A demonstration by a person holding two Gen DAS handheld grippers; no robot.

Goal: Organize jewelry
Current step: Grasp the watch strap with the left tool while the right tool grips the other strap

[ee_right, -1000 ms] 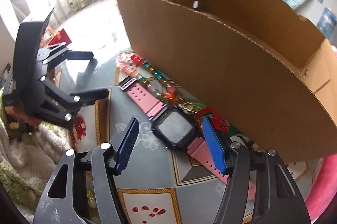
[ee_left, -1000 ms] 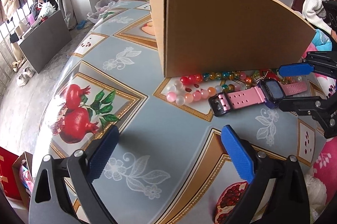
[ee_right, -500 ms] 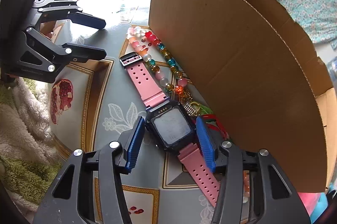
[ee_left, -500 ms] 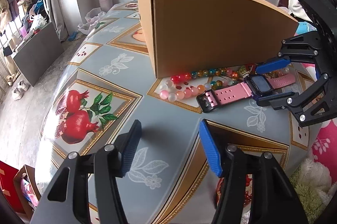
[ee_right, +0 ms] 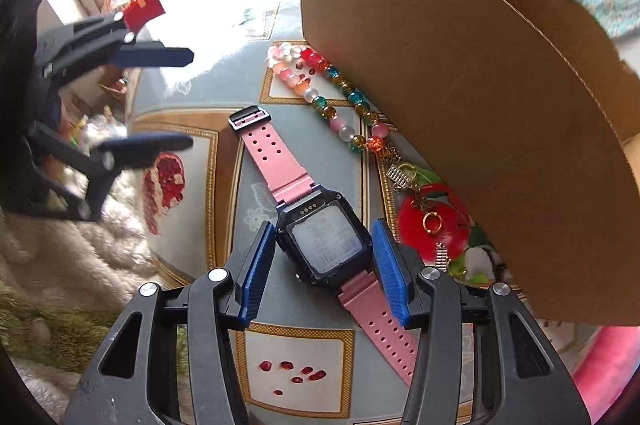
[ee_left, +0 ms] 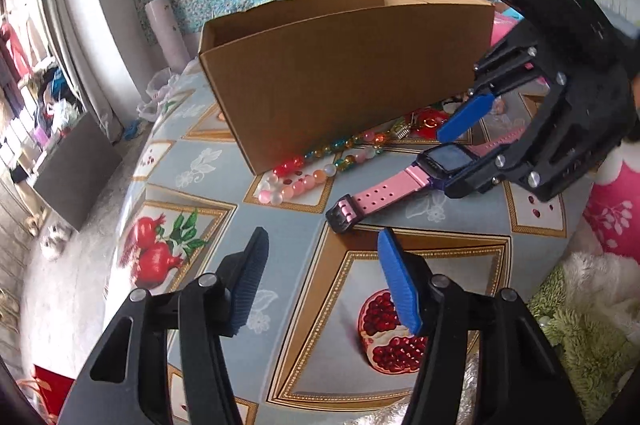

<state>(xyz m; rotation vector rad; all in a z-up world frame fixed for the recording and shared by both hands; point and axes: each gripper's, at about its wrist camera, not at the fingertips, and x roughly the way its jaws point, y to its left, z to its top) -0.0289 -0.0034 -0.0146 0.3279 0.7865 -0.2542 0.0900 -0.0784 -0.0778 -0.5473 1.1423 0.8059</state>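
A pink-strapped watch (ee_right: 326, 245) with a dark square face lay flat on the counter (ee_right: 180, 97), pinched by the right gripper (ee_right: 324, 265). The left gripper's (ee_left: 320, 285) fingers stood spread, empty.

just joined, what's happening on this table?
A person with a two-finger tool in each hand is sorting jewelry. The right tool is shut on the dark case of the pink-strapped digital watch, which lies flat on the pomegranate-print tablecloth. The left tool hangs open and empty above the cloth. A string of coloured glass beads and a red charm lie beside the open cardboard box.
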